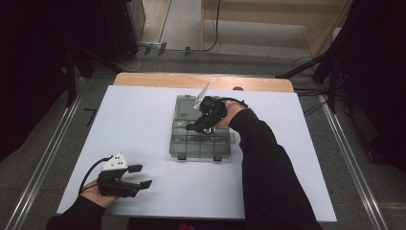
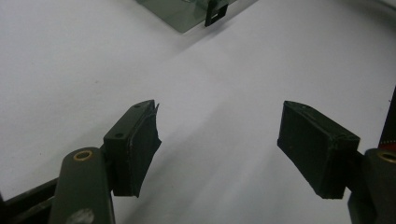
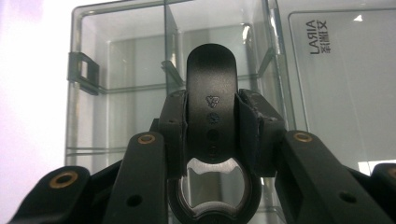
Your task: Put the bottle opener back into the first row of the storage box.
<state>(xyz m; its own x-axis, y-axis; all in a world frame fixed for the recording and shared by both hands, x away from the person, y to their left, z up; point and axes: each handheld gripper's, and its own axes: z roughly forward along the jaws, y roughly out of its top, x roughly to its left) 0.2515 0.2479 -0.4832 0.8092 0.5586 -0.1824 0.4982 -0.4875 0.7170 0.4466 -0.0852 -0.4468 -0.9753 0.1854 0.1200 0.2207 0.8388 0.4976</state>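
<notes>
A black bottle opener (image 3: 211, 140) is pinched between the pads of the right gripper (image 1: 207, 120) above the clear compartment box (image 1: 179, 143) on the white table (image 1: 134, 124). The left gripper (image 1: 136, 176) is held spread, apart from the box.

The high view was dim and soft beyond the bright white rectangular table sheet (image 1: 143, 124). Both gripper views were overexposed on that sheet, with blurred near edges.

White surface (image 1: 143, 124) sits on a wooden top w/ its far edge (image 1: 158, 79) showing. Grey floor (image 1: 38, 158) around it, metal rails (image 1: 356, 167) along both sides. Cables and a power strip (image 1: 153, 48) lie at the back.
</notes>
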